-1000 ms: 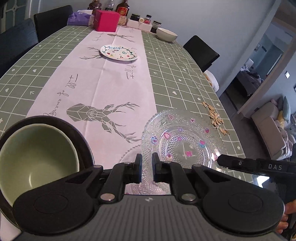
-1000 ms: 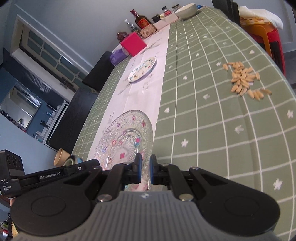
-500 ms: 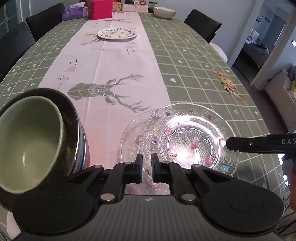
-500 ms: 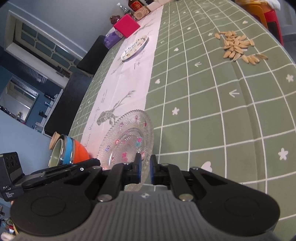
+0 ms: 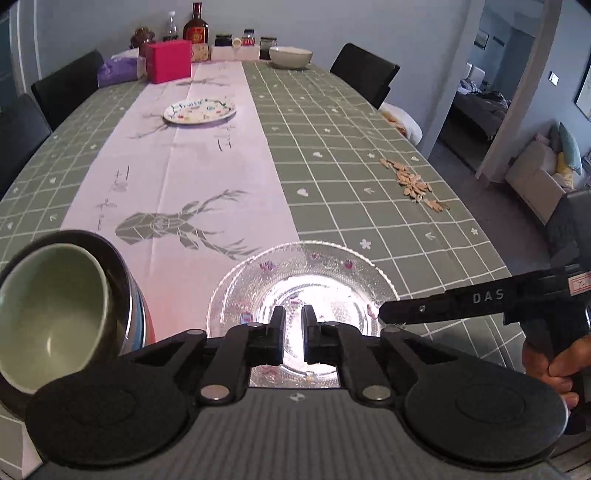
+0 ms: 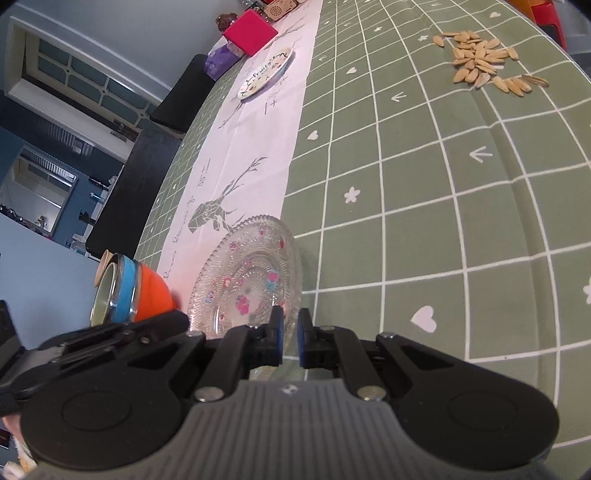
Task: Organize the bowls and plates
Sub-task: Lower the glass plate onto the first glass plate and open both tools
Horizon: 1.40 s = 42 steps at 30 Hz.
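Note:
A clear glass plate (image 5: 303, 280) with small coloured flowers is held over the near end of the table. My left gripper (image 5: 293, 334) is shut on its near rim. My right gripper (image 6: 290, 341) is shut on its right rim; it also shows in the left wrist view (image 5: 384, 315). The plate also shows in the right wrist view (image 6: 251, 280). A stack of bowls (image 5: 59, 317), pale green inside dark and blue-rimmed, orange outside (image 6: 147, 295), sits left of the plate. A white decorated plate (image 5: 199, 110) lies far up the runner. A pale bowl (image 5: 290, 56) stands at the far end.
A pile of seeds (image 5: 413, 182) lies on the green cloth at right. A pink box (image 5: 168, 61), a purple tissue pack (image 5: 118, 68), bottles and jars (image 5: 195, 27) stand at the far end. Black chairs (image 5: 365, 74) line both sides.
Both grippers have drawn back towards the table's near end with the glass plate, and the views have risen and tilted. The bowl stack now sits further left of the plate.

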Tool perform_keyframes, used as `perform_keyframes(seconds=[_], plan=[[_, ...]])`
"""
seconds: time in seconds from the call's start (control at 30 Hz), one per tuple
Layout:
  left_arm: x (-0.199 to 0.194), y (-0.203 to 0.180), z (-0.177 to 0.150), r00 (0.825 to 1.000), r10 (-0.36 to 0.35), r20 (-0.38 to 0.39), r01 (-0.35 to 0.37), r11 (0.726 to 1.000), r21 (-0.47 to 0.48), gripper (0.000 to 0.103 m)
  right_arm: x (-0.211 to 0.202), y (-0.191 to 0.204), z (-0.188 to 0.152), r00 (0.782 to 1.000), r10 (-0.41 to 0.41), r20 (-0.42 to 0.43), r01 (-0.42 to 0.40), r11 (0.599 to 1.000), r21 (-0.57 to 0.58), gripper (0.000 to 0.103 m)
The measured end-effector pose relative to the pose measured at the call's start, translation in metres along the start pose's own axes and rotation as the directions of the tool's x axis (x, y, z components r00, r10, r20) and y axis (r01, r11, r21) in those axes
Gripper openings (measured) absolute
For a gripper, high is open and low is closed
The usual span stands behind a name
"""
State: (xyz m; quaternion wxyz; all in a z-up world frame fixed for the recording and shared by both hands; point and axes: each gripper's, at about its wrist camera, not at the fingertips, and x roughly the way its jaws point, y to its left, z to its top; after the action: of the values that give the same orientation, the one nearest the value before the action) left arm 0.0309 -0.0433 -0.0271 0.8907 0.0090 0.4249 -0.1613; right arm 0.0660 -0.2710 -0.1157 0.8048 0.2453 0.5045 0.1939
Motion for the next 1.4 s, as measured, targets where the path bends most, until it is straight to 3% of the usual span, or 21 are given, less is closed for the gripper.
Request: perform_keyframes(seconds=[0.2, 0.37, 0.73, 1.17, 1.4], plan=[[-0.009, 0.003, 0.007, 1.000, 0.017, 0.025, -0.017, 1.000, 0.003, 0.014, 0.003, 0.001, 0.005, 1.000, -0.014, -0.008, 0.014, 1.000, 0.012, 0.005], [-0.004, 0.012, 0.007, 1.000, -0.012, 0.005, 0.013, 0.999, -0.047, 0.014, 0.005, 0.013, 0.007, 0.998, -0.067, 0.001, 0.067, 0.996, -0.058, 0.006], [-0.005, 0.010, 0.002, 0.996, 0.091, 0.001, -0.091, 0.996, -0.018, 0.014, 0.012, 0.037, 0.002, 0.984, -0.176, 0.043, 0.180, 0.966, -0.187, 0.008], [-0.002, 0.010, -0.001, 0.990, 0.138, -0.032, -0.138, 0.990, 0.003, 0.016, 0.020, 0.047, 0.000, 0.978, -0.195, 0.078, 0.209, 0.948, -0.239, 0.010], [0.003, 0.008, -0.006, 0.991, 0.114, -0.076, -0.113, 0.993, 0.019, 0.020, 0.029, 0.052, -0.005, 0.979, -0.193, 0.059, 0.202, 0.942, -0.269, 0.027]])
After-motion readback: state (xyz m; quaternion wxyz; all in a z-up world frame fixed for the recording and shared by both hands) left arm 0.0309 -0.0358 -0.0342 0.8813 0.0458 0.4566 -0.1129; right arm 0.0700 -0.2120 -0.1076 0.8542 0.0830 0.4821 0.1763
